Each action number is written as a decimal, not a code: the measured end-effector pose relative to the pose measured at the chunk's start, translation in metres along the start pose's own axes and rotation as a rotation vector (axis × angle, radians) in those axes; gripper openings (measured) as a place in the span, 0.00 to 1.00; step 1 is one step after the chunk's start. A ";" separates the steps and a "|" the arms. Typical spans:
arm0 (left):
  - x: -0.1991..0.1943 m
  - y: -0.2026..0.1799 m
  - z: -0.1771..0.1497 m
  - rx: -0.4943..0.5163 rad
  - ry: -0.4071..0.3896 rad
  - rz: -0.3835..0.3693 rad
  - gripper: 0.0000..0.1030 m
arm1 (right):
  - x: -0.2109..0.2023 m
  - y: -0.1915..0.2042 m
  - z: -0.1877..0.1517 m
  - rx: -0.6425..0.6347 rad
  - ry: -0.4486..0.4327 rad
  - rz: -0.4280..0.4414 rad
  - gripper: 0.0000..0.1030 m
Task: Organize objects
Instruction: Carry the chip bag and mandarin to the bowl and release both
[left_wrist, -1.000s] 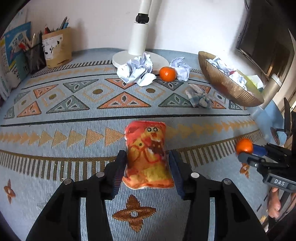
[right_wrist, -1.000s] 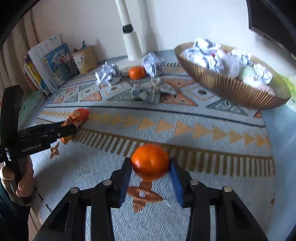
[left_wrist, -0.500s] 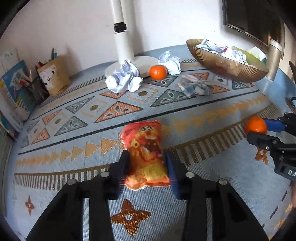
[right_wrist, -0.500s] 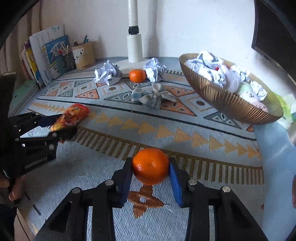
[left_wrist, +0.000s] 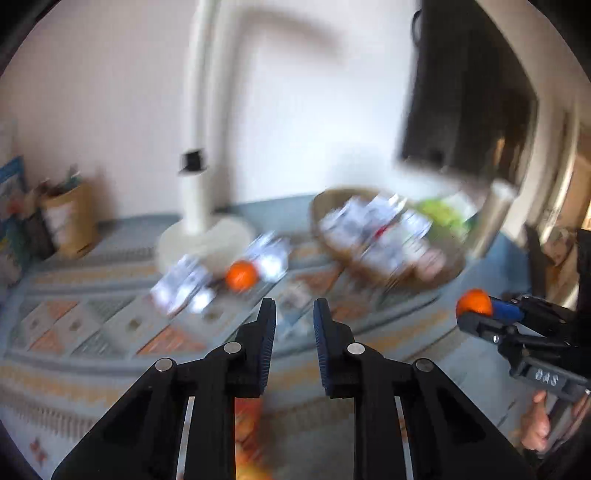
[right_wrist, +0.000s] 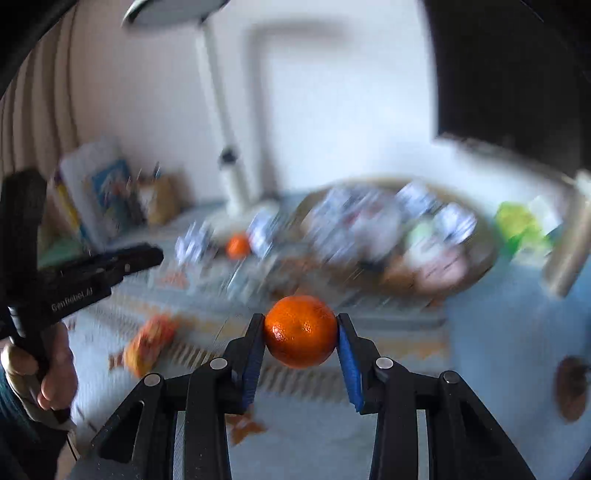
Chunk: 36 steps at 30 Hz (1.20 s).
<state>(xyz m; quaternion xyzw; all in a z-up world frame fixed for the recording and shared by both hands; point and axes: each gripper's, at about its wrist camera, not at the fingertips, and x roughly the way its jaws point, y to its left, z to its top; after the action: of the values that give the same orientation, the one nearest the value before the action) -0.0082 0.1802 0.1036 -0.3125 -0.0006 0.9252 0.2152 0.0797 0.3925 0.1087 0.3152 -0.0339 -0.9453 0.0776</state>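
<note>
My right gripper (right_wrist: 300, 332) is shut on an orange tangerine (right_wrist: 299, 331) and holds it above the patterned cloth; it also shows in the left wrist view (left_wrist: 474, 302). My left gripper (left_wrist: 294, 321) is empty, its jaws a narrow gap apart, raised above the cloth. The orange snack bag (right_wrist: 149, 341) lies on the cloth below it, partly seen under the fingers (left_wrist: 247, 435). A second tangerine (left_wrist: 241, 275) sits by the lamp base among crumpled paper balls (left_wrist: 181, 286). The woven basket (left_wrist: 391, 243) holds more paper. Both views are blurred.
A white lamp (left_wrist: 195, 206) stands at the back. A pen holder and books (left_wrist: 62, 221) are at the back left. A dark screen (left_wrist: 465, 88) hangs at the right. A green object (right_wrist: 521, 225) lies beyond the basket.
My left gripper has let go of the snack bag, which lies on the cloth, and has risen and tilted up. My right gripper has lifted with the tangerine.
</note>
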 end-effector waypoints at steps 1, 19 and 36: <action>0.002 -0.003 0.009 0.007 -0.007 -0.006 0.17 | -0.006 -0.012 0.010 0.017 -0.018 -0.004 0.36; 0.027 0.033 -0.099 -0.024 0.320 0.181 0.34 | 0.006 -0.019 -0.033 0.106 0.092 0.100 0.36; 0.056 -0.057 0.046 -0.028 0.050 -0.106 0.24 | -0.008 -0.137 0.059 0.346 -0.113 -0.033 0.36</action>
<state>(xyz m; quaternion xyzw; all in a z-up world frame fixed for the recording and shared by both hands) -0.0522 0.2605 0.1159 -0.3379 -0.0244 0.9044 0.2593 0.0339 0.5296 0.1452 0.2708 -0.1952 -0.9426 0.0047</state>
